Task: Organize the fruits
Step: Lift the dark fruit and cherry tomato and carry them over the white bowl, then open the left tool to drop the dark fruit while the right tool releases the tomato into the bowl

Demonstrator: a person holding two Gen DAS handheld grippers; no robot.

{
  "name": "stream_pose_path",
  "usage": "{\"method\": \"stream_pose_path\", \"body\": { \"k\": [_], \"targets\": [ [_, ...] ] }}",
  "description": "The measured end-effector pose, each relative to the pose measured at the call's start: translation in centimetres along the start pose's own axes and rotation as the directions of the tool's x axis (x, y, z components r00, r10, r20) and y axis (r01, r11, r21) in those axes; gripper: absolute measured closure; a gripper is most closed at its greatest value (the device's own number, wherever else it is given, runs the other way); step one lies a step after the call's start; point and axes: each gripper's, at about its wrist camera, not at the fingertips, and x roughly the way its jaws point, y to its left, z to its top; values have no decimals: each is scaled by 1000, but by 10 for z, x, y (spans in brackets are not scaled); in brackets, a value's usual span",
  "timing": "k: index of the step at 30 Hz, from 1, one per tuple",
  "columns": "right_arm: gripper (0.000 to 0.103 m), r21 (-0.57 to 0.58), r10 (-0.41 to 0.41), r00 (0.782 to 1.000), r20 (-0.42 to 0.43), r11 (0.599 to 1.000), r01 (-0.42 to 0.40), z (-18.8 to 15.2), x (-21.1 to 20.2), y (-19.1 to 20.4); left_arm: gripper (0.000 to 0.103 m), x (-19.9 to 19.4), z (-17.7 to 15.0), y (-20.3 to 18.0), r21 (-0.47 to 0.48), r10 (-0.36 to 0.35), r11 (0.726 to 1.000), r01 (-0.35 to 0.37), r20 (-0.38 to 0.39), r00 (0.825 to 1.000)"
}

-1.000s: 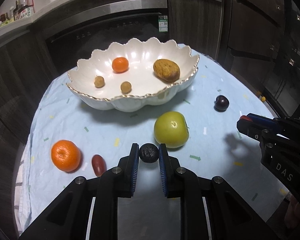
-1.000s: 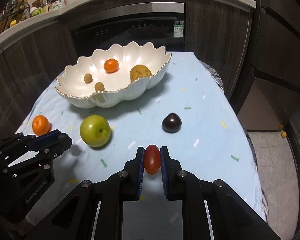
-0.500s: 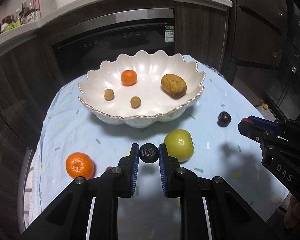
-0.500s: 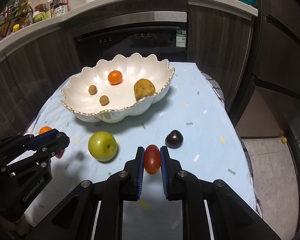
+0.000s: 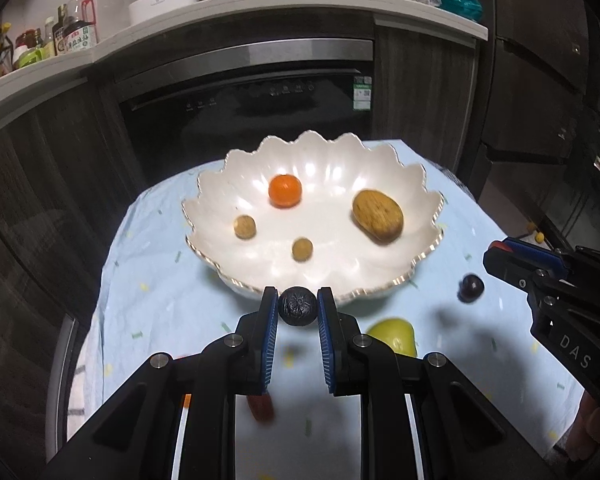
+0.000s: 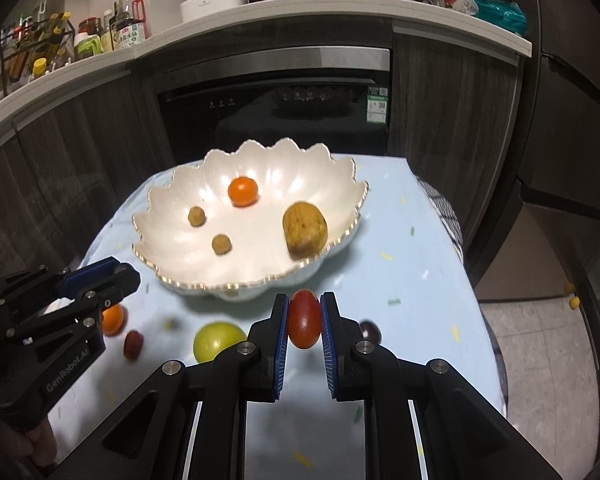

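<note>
Between the blue pads of the left gripper [image 5: 298, 306], a dark wrinkled round fruit [image 5: 298, 306] is sitting pinched, hanging just before the near rim of the scalloped white bowl [image 5: 380, 288]. Right gripper [image 6: 304, 319] is clamping a smooth red oval fruit [image 6: 304, 319] the same way. Bowl is holding a small orange [image 5: 285, 190], two tan balls and a brown lump [image 5: 377, 217]. Green apple [image 6: 216, 340], dark plum [image 5: 471, 287] and an orange [image 6: 113, 318] are lying on the pale blue cloth [image 6: 412, 264].

Dark wood cabinets [image 6: 452, 112] are flanking a black oven [image 6: 276, 116]; bottles [image 6: 128, 28] are crowding the white counter [image 6: 340, 12] above.
</note>
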Motion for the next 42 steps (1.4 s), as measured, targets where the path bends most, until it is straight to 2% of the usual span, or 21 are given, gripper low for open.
{"method": "stream_pose_path", "body": {
  "k": [11,18,34,42],
  "targets": [
    [86,-24,27,999,36,999,-26,38,20,11,83,19,29,16,-7,6,1000,-6,12,1000],
    [86,-23,41,999,27,999,-40,53,38,16,82,37,43,29,-27,7,1000,-7,-1,1000],
    [86,-13,78,992,-94,997,-79,61,89,21,82,78,52,42,-50,-28,998,25,-62,998],
    [86,-17,88,985,-147,996,-91,58,101,24,82,86,48,42,-63,-39,997,33,-93,995]
  ]
}}
